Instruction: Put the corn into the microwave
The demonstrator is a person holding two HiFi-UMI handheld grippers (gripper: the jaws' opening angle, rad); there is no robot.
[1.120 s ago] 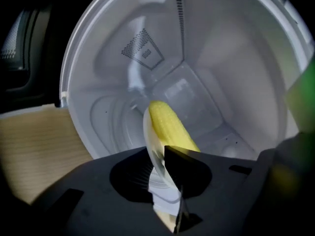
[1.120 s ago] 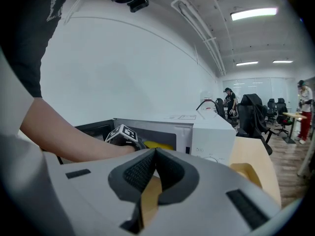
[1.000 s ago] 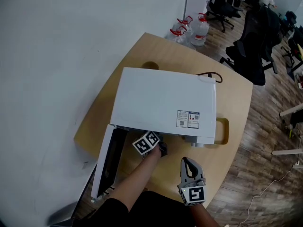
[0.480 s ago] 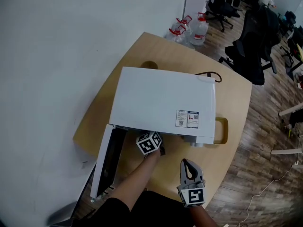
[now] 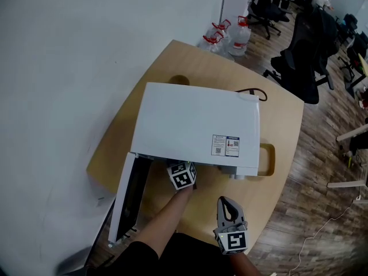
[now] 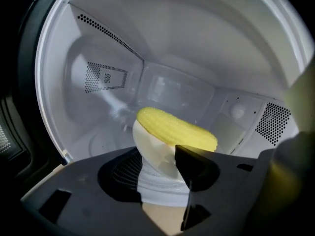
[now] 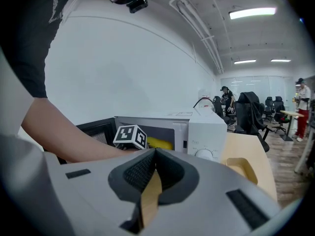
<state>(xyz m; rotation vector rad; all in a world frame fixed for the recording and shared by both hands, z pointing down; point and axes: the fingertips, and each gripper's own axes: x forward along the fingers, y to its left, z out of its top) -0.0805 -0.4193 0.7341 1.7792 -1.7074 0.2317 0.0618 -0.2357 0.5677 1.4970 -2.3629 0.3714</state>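
The white microwave (image 5: pixel 195 125) stands on the round wooden table (image 5: pixel 287 125) with its door (image 5: pixel 127 197) swung open to the left. My left gripper (image 6: pixel 160 163) reaches into the cavity; only its marker cube (image 5: pixel 181 175) shows from above. The yellow corn (image 6: pixel 174 129) lies on a white dish (image 6: pixel 152 151) inside, tilted, just beyond the jaws. Those jaws have just been opening and stand apart, with the dish's near edge in the gap. My right gripper (image 5: pixel 226 202) hovers shut and empty in front of the microwave (image 7: pixel 206 132), where the corn (image 7: pixel 160 142) shows through the opening.
A tan tray (image 5: pixel 268 157) lies on the table right of the microwave, and a black cable (image 5: pixel 256 92) runs off its back corner. Water bottles (image 5: pixel 230 36) and office chairs (image 5: pixel 299 62) stand on the wooden floor beyond the table.
The left gripper's marker cube has rolled about its own axis, staying at the microwave opening. The right gripper has kept still.
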